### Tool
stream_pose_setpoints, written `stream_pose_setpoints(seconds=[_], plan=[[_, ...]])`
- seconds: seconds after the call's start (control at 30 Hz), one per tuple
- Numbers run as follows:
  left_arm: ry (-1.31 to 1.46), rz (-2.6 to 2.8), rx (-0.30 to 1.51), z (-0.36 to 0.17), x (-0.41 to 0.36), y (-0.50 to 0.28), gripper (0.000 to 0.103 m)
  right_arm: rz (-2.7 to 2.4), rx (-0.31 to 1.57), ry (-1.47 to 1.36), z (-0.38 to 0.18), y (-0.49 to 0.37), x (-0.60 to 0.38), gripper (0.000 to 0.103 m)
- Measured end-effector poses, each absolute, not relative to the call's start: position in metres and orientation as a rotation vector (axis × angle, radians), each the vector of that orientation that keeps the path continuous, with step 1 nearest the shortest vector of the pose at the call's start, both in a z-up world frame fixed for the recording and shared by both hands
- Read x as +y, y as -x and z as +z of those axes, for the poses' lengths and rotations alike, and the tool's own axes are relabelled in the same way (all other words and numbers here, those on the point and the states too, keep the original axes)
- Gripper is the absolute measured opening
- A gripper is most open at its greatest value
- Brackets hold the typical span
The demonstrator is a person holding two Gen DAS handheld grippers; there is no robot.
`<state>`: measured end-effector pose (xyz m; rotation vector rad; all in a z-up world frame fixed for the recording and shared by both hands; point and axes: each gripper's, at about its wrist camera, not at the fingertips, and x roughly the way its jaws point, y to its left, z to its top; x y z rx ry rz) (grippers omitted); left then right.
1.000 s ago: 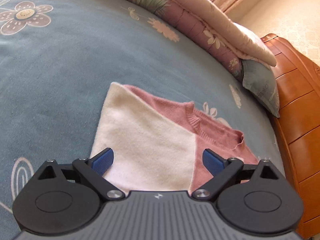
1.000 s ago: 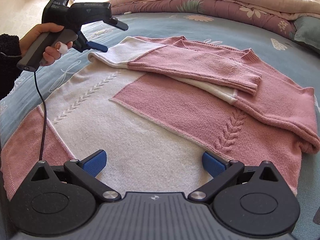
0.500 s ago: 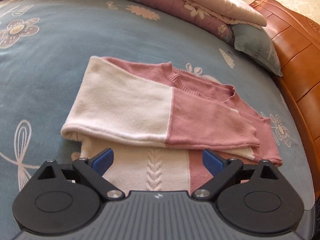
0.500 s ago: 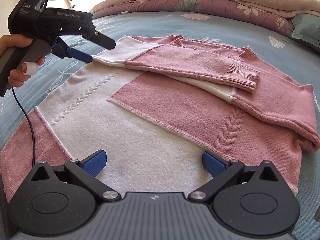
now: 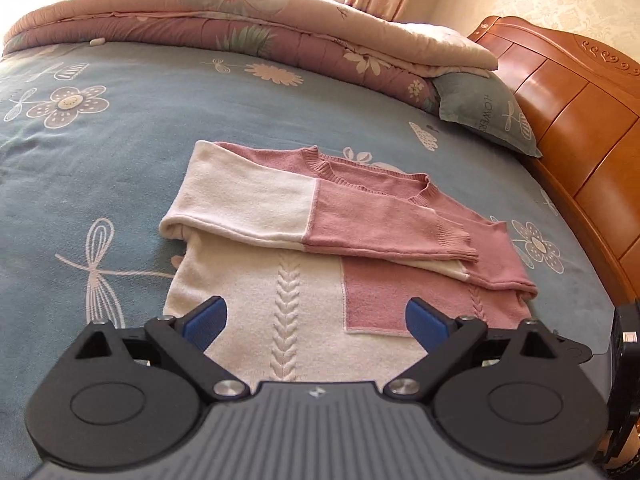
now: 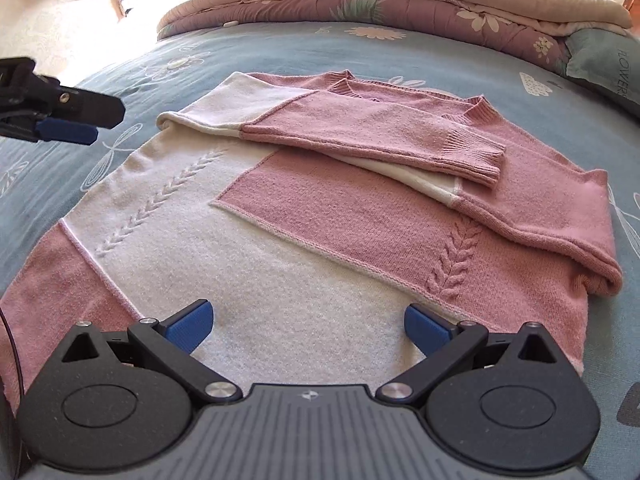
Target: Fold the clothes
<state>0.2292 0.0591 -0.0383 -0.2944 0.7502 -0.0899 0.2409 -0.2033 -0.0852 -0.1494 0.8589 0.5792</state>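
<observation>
A pink and cream knit sweater [image 6: 304, 216] lies flat on the bed, both sleeves folded across its chest; it also shows in the left wrist view [image 5: 280, 280]. The upper sleeve [image 6: 360, 128] lies on top, its ribbed cuff to the right. My left gripper [image 5: 316, 322] is open and empty, above the sweater's cream lower part. It shows in the right wrist view [image 6: 70, 124] off the sweater's left side, over the bedsheet. My right gripper [image 6: 306, 326] is open and empty over the sweater's hem area.
The blue flowered bedsheet [image 5: 100, 152] surrounds the sweater. A rolled floral quilt [image 5: 248, 28] lies along the far side, with a grey-blue pillow [image 5: 484, 116] at its end. A wooden headboard [image 5: 568, 112] stands on the right.
My left gripper has pulled back and away from the folded sleeve toward the sweater's left side, open throughout. The right gripper has barely moved. The sweater lies as before.
</observation>
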Motion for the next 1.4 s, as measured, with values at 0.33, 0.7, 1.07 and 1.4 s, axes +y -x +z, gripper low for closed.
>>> stream_pose_setpoints(seconds=[0.33, 0.7, 1.07, 1.4], plan=[[0.161, -0.151, 0.819, -0.075, 0.023, -0.166, 0.098, 0.413, 0.866, 0.023, -0.086, -0.136, -0.244, 0.103], [0.173, -0.196, 0.894, -0.106, 0.015, -0.128, 0.101, 0.323, 0.775, 0.083, -0.115, -0.094, -0.245, 0.103], [0.363, -0.271, 0.887, -0.094, 0.017, -0.138, 0.101, 0.325, 0.724, 0.062, -0.117, -0.087, -0.248, 0.103], [0.502, -0.309, 0.894, -0.108, 0.006, -0.17, 0.101, 0.317, 0.699, 0.071, -0.12, -0.086, -0.245, 0.103]])
